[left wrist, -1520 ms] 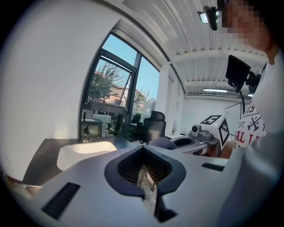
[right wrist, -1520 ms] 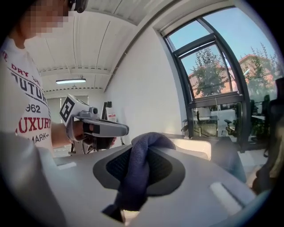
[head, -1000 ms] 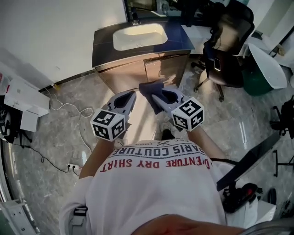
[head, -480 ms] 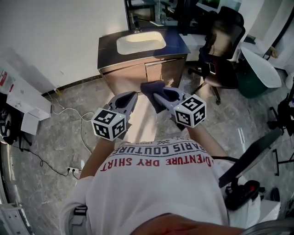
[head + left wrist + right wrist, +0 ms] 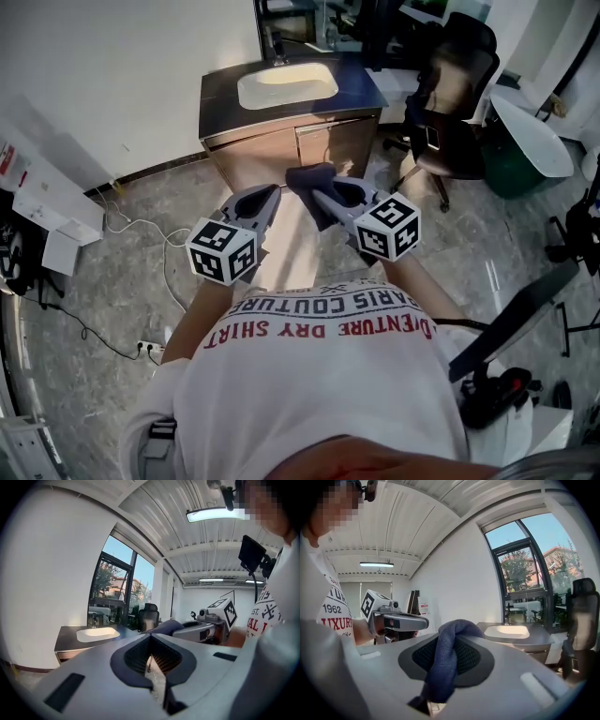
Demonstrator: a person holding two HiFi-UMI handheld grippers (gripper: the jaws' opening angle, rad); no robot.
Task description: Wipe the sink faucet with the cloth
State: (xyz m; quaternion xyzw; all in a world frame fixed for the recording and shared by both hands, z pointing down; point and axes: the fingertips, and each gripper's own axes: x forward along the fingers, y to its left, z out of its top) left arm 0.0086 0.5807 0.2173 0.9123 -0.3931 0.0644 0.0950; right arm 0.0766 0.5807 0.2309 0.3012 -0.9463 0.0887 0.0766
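Dark blue terry cloth (image 5: 446, 660), judged soft, light and limp, sits bunched in the clamped jaws of the right gripper (image 5: 323, 199), well apart from the dark sink faucet (image 5: 276, 45); the left gripper (image 5: 269, 196) has its jaws closed and empty, and holding the cloth by its bunched middle should suit wiping.

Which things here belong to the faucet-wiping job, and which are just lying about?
Job: dark blue cloth, held in the right gripper; faucet; sink basin.
Lying about: black office chair; white boxes by the wall; power strip on the floor.
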